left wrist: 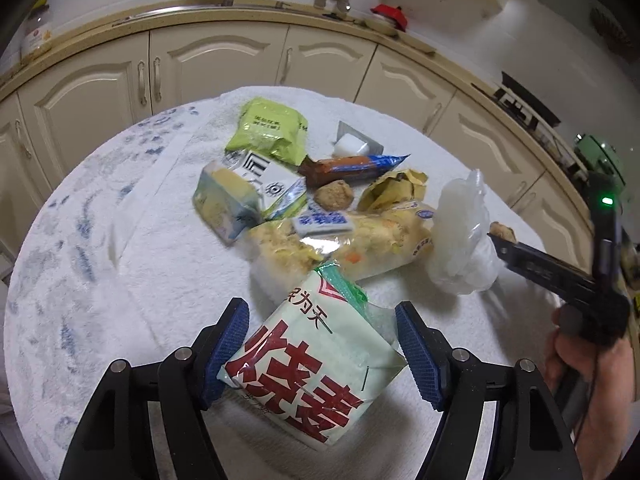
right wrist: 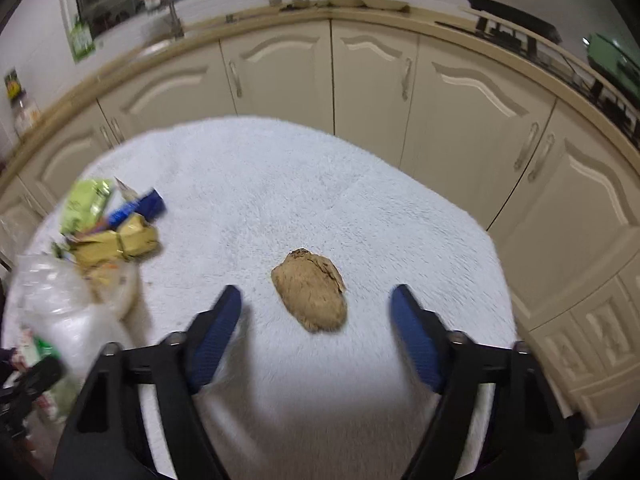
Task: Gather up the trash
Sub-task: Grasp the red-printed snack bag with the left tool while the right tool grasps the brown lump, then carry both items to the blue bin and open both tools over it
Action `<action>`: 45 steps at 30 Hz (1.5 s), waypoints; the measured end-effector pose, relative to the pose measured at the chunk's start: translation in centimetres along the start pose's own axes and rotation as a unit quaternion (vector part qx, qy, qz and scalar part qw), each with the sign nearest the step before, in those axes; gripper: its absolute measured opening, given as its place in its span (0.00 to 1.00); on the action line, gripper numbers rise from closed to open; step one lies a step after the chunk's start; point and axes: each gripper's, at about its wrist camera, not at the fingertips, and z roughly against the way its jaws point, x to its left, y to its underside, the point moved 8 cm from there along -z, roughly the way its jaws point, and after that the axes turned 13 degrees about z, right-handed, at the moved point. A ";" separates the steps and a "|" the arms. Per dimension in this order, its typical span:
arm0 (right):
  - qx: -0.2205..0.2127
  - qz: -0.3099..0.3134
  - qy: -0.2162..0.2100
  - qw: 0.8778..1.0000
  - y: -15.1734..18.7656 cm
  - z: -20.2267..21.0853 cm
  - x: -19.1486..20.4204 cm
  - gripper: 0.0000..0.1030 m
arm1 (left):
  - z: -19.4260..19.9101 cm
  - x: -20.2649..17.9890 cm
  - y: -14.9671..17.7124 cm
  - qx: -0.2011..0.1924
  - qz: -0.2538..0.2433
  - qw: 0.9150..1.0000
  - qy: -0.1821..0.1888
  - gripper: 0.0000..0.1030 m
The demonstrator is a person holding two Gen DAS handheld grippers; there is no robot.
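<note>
A pale green and white packet with big red characters [left wrist: 304, 364] lies on the white fluffy cloth [left wrist: 120, 280]. My left gripper [left wrist: 322, 306] has it between its blue pads, which touch both of its side edges. Behind it sits a pile of trash: a long clear snack bag [left wrist: 360, 244], a crumpled clear plastic bag [left wrist: 464, 236], a green pouch [left wrist: 268, 130], a yellow wrapper [left wrist: 392, 190] and a brown lump [left wrist: 333, 195]. In the right wrist view another brown lump [right wrist: 310, 294] lies alone on the cloth, between the fingers of my right gripper [right wrist: 316, 292], with a gap on each side.
Cream kitchen cabinets [right wrist: 372, 76] and a counter curve behind the table. In the left wrist view a person's hand [left wrist: 588, 364] holds the right gripper at the right edge. The trash pile [right wrist: 108, 236] lies at the left of the right wrist view.
</note>
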 end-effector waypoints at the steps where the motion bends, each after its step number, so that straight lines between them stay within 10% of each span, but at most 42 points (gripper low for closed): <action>1: -0.004 0.002 0.000 1.000 -0.1 0.0 0.2 0.49 | 0.1 0.2 0.2 0.001 -0.002 1.000 0.001 0.68; 7: -0.009 -0.012 -0.026 1.000 0.9 1.1 0.7 0.30 | 0.9 0.6 0.6 -0.003 -0.027 0.999 0.018 0.65; 12: -0.014 -0.040 -0.052 0.998 2.8 2.9 0.9 0.30 | 1.3 0.5 1.7 0.005 -0.050 0.998 0.042 0.41; 18: -0.013 -0.063 -0.062 0.996 5.3 5.1 1.0 0.30 | 1.0 0.1 4.4 0.031 -0.104 0.993 0.036 0.66; 21: -0.011 -0.065 -0.059 0.996 5.8 5.6 1.1 0.30 | 0.4 -0.4 4.5 0.023 -0.119 0.992 0.038 0.63; 25: -0.015 -0.071 -0.062 0.995 6.2 6.2 1.0 0.30 | 0.1 -0.4 4.7 0.034 -0.118 0.991 0.052 0.20; 45: -0.080 -0.135 -0.069 0.985 10.3 14.2 -3.0 0.30 | 5.7 -6.8 6.7 -0.014 -0.179 0.977 0.119 0.18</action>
